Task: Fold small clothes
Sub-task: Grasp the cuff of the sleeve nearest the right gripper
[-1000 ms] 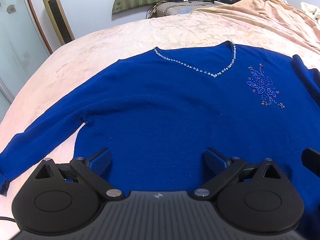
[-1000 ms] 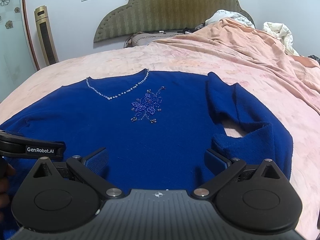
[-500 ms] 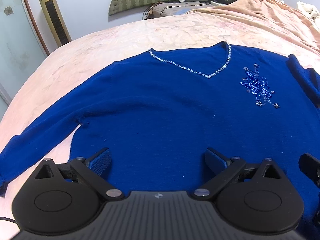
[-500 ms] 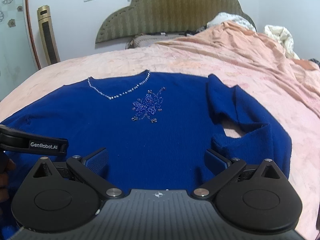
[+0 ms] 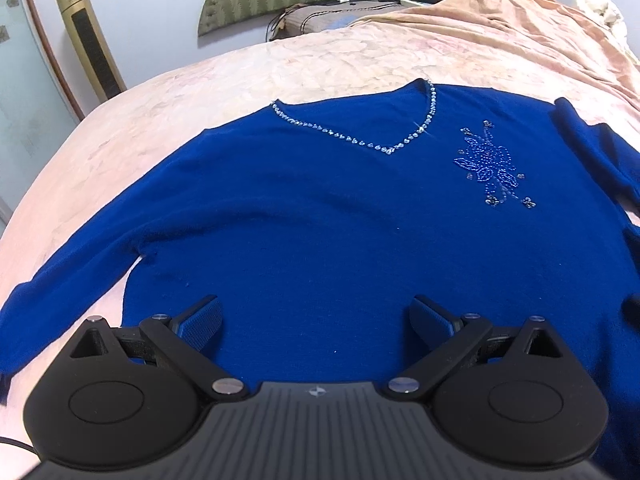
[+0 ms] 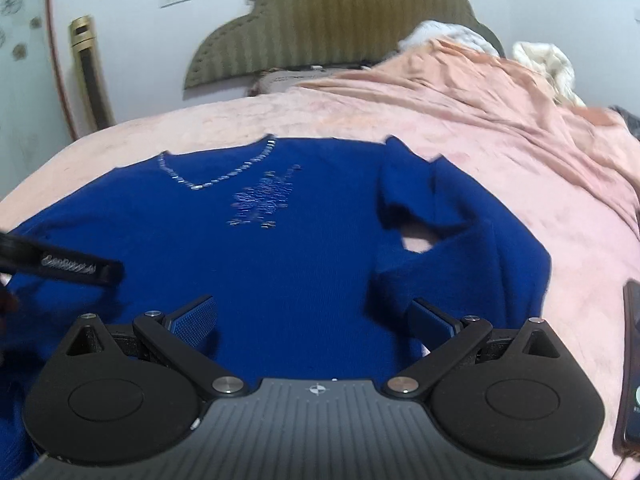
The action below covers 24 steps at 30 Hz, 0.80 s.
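Note:
A royal-blue V-neck sweater point(image 5: 320, 220) lies face up on the pink bed, with a beaded neckline point(image 5: 360, 142) and a beaded flower point(image 5: 490, 170). Its left sleeve point(image 5: 68, 292) stretches out flat. In the right wrist view the same sweater point(image 6: 260, 260) has its right sleeve point(image 6: 480, 248) bunched and folded back on itself. My left gripper point(image 5: 316, 320) hovers open over the hem, holding nothing. My right gripper point(image 6: 314, 320) is open too, above the lower right body near the bunched sleeve. The left gripper's finger point(image 6: 64, 266) shows at the left edge.
A pink bedspread point(image 5: 340, 60) covers the bed, with a rumpled peach blanket point(image 6: 500, 100) to the far right. A phone point(image 6: 632, 364) lies at the right edge. A padded headboard point(image 6: 328, 20) and a gold tower fan point(image 5: 90, 40) stand behind.
Both grippers have pulled back and risen slightly, so the sweater sits lower in each view. The right wrist view is blurred by motion, and the phone has come into view.

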### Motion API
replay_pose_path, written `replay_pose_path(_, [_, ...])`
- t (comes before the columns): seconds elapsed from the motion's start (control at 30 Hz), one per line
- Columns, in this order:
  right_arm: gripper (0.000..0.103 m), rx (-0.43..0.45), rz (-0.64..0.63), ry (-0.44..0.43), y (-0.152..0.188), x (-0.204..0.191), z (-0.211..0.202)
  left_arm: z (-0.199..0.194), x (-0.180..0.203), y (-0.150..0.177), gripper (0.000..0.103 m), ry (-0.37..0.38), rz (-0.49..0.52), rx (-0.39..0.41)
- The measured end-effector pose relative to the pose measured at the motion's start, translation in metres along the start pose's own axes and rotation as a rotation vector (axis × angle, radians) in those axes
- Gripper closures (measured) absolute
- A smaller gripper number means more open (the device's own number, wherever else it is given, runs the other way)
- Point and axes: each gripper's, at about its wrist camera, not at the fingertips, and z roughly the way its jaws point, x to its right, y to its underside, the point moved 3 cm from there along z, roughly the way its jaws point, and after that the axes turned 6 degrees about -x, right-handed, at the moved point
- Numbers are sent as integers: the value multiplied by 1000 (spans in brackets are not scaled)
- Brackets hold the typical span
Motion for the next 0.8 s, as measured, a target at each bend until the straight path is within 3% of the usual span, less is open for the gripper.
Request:
replay_pose_path(0.13, [19,19,-85,199,0,14,6,0,2,-2,2,-6,4,0])
replay_pose_path(0.17, [31,9,-117,230,0,17,9,0,3,-2,2,-3,6,-2])
replay_pose_path(0.2, [53,1,-139,248,1,19,12,0,4,-1,2,-1,11,-4])
replay_pose_path(0.27, [82,-9,-152,264,2,27,14,0,6,-1,2,-2,24,-5])
replay_pose_path(0.3, [90,-6,-138,243,0,34,12,0,7,-1,2,-4,31,-5])
replay_pose_path(0.4, [98,34,-86,208,-14,56,-1,-2,7,0,2,-7,45,0])
replay_pose_path(0.8, [98,243,124,320,-112,205,-54,-1,-3,-3,2,-6,30,-2])
